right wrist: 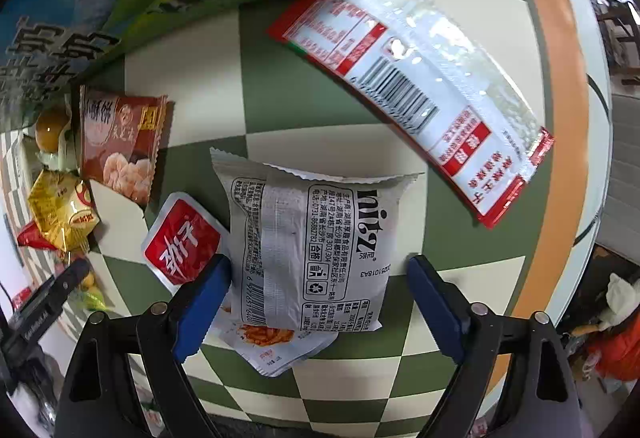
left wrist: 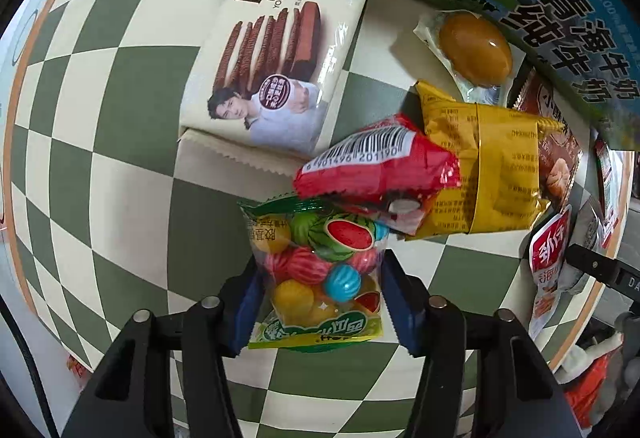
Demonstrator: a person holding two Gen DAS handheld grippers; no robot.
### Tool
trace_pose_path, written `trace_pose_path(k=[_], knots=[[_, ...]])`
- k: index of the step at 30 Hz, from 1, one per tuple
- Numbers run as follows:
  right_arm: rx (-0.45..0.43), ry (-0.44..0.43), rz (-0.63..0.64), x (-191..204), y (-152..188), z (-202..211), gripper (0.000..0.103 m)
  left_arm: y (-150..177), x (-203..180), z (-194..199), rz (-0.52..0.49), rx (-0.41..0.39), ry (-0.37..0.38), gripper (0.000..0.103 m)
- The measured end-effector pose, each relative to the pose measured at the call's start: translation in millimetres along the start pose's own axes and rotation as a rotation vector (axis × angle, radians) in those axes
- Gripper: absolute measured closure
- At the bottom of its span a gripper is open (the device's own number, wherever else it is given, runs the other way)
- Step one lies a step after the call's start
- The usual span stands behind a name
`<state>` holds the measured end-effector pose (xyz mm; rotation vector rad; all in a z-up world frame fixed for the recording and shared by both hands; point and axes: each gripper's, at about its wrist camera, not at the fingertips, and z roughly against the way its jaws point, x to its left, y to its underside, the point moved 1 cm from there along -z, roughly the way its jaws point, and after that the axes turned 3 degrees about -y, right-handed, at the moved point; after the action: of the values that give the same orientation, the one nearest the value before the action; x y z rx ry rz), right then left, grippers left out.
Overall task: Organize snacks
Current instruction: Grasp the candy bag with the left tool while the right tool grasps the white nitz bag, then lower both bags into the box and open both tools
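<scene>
In the left wrist view my left gripper [left wrist: 320, 298] is shut on a clear bag of coloured watermelon-shaped candies [left wrist: 316, 250], its blue pads pressing on both sides of the bag. Just beyond it lie a red packet [left wrist: 372, 166] and a yellow packet [left wrist: 488, 178]. In the right wrist view my right gripper [right wrist: 320, 274] stands open over a grey packet [right wrist: 312, 238]. The left pad is at the packet's edge and the right pad is apart from it. The grey packet lies on a red-and-white sachet [right wrist: 180, 242].
A Franzzi cookie pack [left wrist: 280, 50], a pouched brown egg [left wrist: 476, 50] and a brown pastry pack [right wrist: 120, 142] lie on the green-and-cream checkered cloth [left wrist: 100, 118]. A large milk box [left wrist: 560, 18] stands behind them. A long red-and-white packet [right wrist: 412, 78] lies near the table's rim [right wrist: 568, 118].
</scene>
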<state>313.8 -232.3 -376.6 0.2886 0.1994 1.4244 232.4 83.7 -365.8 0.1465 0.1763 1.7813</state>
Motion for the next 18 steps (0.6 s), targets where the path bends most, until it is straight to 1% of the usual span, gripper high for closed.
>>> trace_pose_path(k=[1,2,3,4,6,7,9,12,14,16,17,18], knots=[[-0.008,0.005,-0.007,1,-2,1,0.016,1,0,0,0.0,0.001,-0.004,0.053],[-0.019,0.015,-0.011,2,0,2,0.022,2,-1,0,0.001,0.001,-0.009,0.053],[-0.032,0.026,-0.012,1,2,6,0.027,10,-4,2,0.002,0.001,-0.014,0.054],[-0.047,0.048,-0.008,1,4,9,0.028,13,-3,2,0.0,0.001,-0.021,0.054],[-0.063,0.054,-0.002,-7,14,10,0.028,24,-7,2,-0.002,0.004,-0.031,0.054],[-0.063,0.053,-0.004,-8,18,10,0.028,35,-9,0,-0.001,0.004,-0.034,0.054],[-0.068,0.049,-0.013,-4,31,7,0.028,50,-12,-2,-0.002,0.006,-0.038,0.054],[-0.078,0.029,-0.022,-9,40,9,0.028,72,-12,2,0.004,0.004,-0.03,0.054],[-0.082,0.0,-0.025,-8,50,18,0.028,82,-12,9,0.002,-0.003,-0.025,0.054],[-0.09,-0.03,-0.028,-5,67,29,0.028,96,-16,22,-0.012,-0.016,-0.005,0.054],[-0.093,-0.045,-0.024,-5,69,34,0.028,98,-19,26,-0.028,-0.043,-0.002,0.054],[-0.098,-0.064,-0.022,-3,75,39,0.028,103,-23,33,-0.039,-0.053,0.002,0.054]])
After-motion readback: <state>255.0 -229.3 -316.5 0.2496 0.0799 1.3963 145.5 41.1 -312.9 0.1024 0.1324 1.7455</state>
